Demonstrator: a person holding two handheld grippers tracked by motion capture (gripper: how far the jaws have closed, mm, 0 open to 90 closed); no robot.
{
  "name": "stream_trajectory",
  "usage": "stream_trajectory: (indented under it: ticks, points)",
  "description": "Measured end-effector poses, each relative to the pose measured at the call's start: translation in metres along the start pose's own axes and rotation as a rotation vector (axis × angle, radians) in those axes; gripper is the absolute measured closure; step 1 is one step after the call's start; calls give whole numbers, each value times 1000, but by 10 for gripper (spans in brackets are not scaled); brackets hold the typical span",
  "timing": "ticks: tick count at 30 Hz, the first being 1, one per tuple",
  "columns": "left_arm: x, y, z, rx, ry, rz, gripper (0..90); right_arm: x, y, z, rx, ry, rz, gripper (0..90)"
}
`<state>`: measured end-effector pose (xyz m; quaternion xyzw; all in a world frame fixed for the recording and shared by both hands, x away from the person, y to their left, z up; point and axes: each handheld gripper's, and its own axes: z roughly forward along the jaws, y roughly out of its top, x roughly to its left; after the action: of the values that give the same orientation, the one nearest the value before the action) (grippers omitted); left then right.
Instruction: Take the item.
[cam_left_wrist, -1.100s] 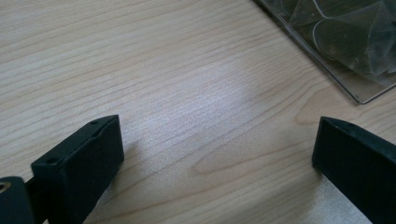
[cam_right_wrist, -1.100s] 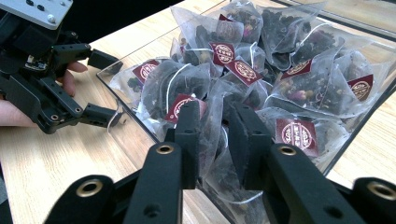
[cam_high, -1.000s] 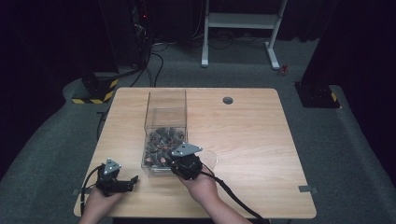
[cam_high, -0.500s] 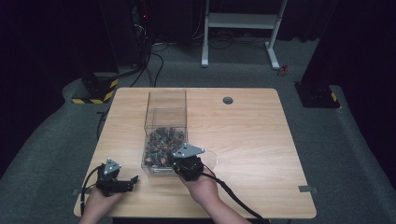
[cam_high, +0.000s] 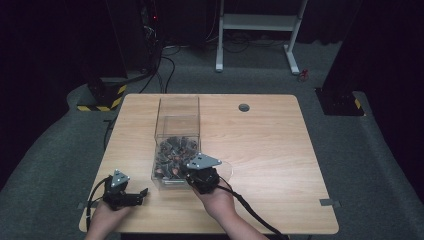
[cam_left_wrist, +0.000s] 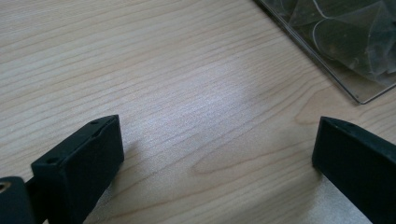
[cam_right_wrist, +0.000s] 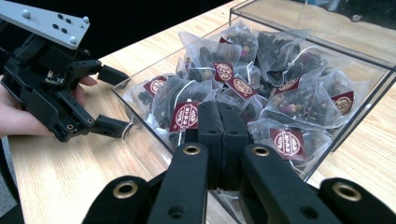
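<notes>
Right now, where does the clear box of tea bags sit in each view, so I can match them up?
High view: the clear box stands left of table centre, just ahead of the right gripper.
Left gripper view: one clear corner at the upper right.
Right gripper view: it spans the centre and right, tea bags inside.
Shared landmark: the wooden table.
</notes>
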<state>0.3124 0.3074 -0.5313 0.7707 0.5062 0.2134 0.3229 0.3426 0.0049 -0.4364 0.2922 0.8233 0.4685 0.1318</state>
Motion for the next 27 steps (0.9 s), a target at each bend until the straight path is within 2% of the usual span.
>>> stream_trajectory:
  ticks: [27]
  points:
    - [0,0,0,0,0,0,23,-5,8,-19,-78,-15,7,900]
